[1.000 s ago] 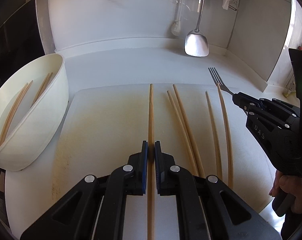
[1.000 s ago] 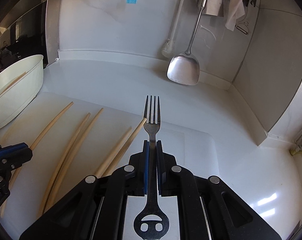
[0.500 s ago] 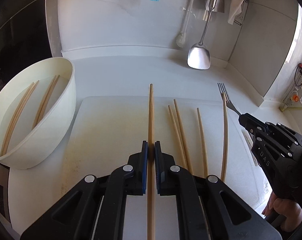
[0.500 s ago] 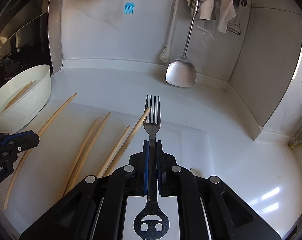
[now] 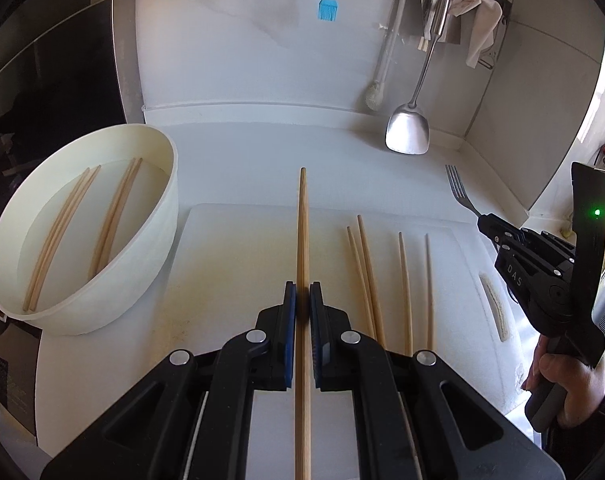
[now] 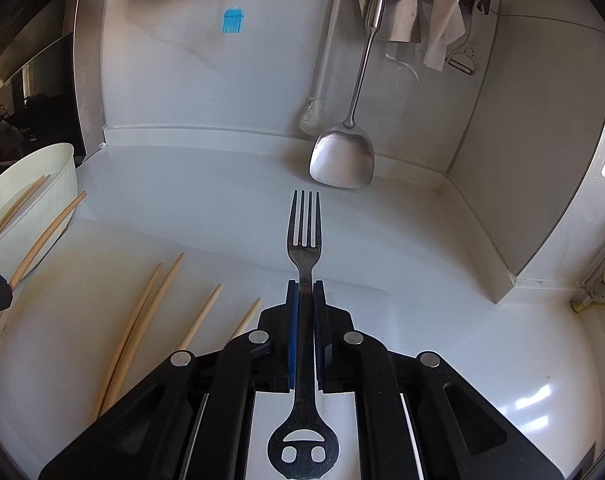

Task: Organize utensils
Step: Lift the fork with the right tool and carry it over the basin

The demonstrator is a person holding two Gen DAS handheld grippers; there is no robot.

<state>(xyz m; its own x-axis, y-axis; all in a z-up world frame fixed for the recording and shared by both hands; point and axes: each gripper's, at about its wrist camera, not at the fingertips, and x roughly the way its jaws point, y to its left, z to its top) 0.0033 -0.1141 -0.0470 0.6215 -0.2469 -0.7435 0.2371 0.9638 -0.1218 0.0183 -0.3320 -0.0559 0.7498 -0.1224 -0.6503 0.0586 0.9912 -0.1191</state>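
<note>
My left gripper (image 5: 303, 300) is shut on a wooden chopstick (image 5: 303, 224) and holds it above the white cutting board (image 5: 230, 264). Several more chopsticks (image 5: 382, 276) lie on the board to its right. A white bowl (image 5: 158, 240) at the left holds several chopsticks (image 5: 114, 216). My right gripper (image 6: 305, 298) is shut on a metal fork (image 6: 304, 232), held above the board's right end. It shows in the left wrist view (image 5: 484, 226) at the right, with the fork (image 5: 458, 192) pointing away. The loose chopsticks (image 6: 142, 320) lie to the fork's left.
A steel spatula (image 5: 407, 134), a dish brush (image 5: 376, 96), a blue pastry brush (image 5: 327, 8) and a cloth (image 5: 478, 24) hang on the back wall. The bowl (image 6: 50, 184) stands at the board's left edge. The counter corner wall (image 6: 522, 160) is at the right.
Both grippers have risen from the board with their utensils. The held chopstick and the fork now stand clear of the chopsticks left lying on the board.
</note>
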